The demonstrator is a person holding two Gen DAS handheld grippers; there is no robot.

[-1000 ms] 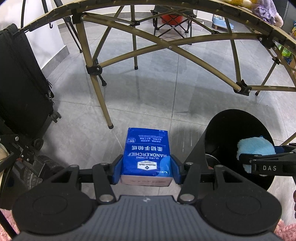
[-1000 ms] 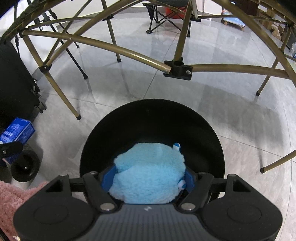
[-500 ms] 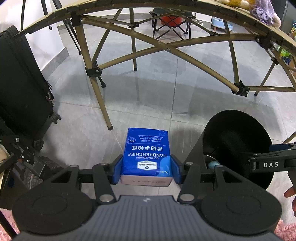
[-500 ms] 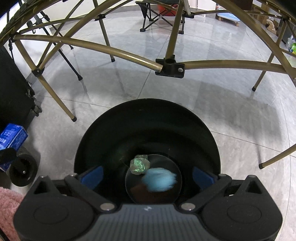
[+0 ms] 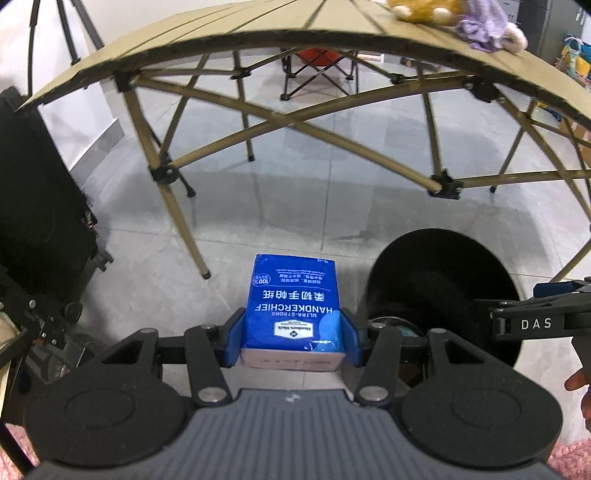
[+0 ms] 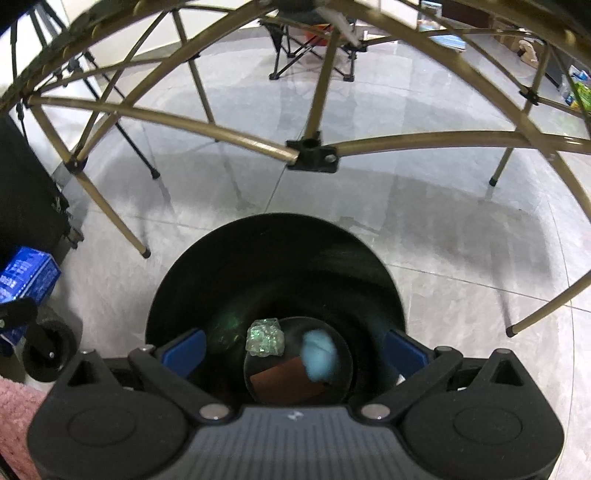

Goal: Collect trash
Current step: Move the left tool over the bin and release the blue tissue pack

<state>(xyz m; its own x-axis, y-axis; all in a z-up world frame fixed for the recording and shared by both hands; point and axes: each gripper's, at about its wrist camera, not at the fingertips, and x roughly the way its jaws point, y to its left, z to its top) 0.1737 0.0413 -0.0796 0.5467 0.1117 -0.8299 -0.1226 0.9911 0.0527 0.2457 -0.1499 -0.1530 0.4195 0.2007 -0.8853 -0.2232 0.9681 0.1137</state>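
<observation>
Overhead, the slatted tan surface on its crossed folding legs spans both wrist views, with the grey tiled floor below it and a black suitcase standing at the left. A yellow plush toy and a purple plush toy lie on the far edge of the surface, and a folding camp chair stands on the floor beyond it.

On the floor sits a round black trash bin, open at the top. The right tool hangs right above its mouth; its blue pads have just been spreading and now stand wide apart with nothing between them. Down on the bin's bottom lie a fluffy light blue item, blurred, a crumpled green scrap just beside it, and a brown piece under them.

The left tool is clamped on a blue handkerchief tissue pack, gripped at its near end by both pads, its printed face up. The pack is held in the air above the floor, just left of the bin and outside it. In the left wrist view the right tool's arm, lettered DAS, reaches in over the bin from the right, with fingertips of the person's hand showing below it
</observation>
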